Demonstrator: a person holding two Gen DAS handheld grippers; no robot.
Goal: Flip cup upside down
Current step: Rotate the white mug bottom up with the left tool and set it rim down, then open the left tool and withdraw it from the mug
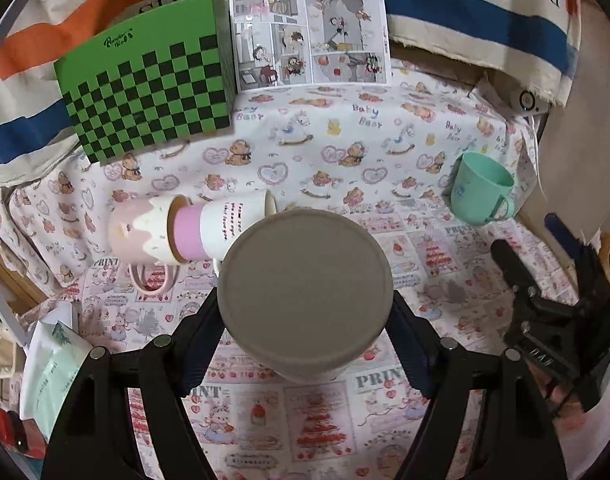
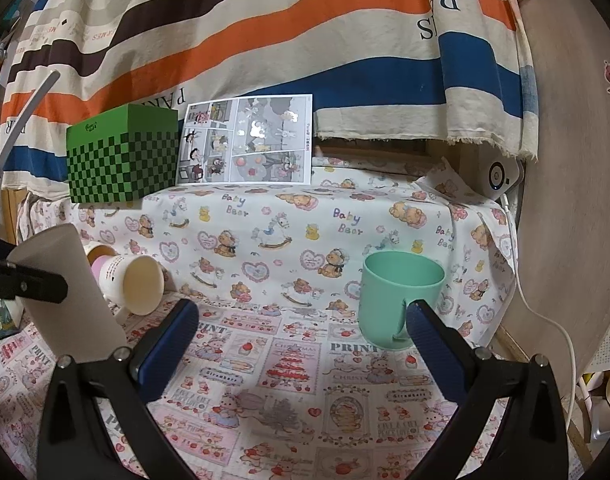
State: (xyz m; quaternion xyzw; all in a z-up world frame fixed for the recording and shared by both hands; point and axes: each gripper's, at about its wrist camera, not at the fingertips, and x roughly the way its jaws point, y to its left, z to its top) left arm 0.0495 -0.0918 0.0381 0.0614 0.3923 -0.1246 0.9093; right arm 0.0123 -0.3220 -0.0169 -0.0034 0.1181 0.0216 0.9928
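Observation:
My left gripper (image 1: 305, 312) is shut on a white cup (image 1: 305, 288), held upside down with its flat grey base facing the camera, above the patterned cloth. The same cup (image 2: 69, 292) shows at the left of the right wrist view, tilted, with a left finger across it. My right gripper (image 2: 301, 320) is open and empty, low over the cloth. Its right finger (image 2: 433, 340) is just in front of an upright mint green mug (image 2: 397, 292), which stands at the right in the left wrist view (image 1: 481, 188).
A pink and white mug with paper cups nested in it (image 1: 177, 228) lies on its side at the left. A green checkered box (image 1: 145, 80) and a comic sheet (image 1: 311, 38) stand at the back against a striped cloth. A white cable (image 2: 545, 312) runs along the right edge.

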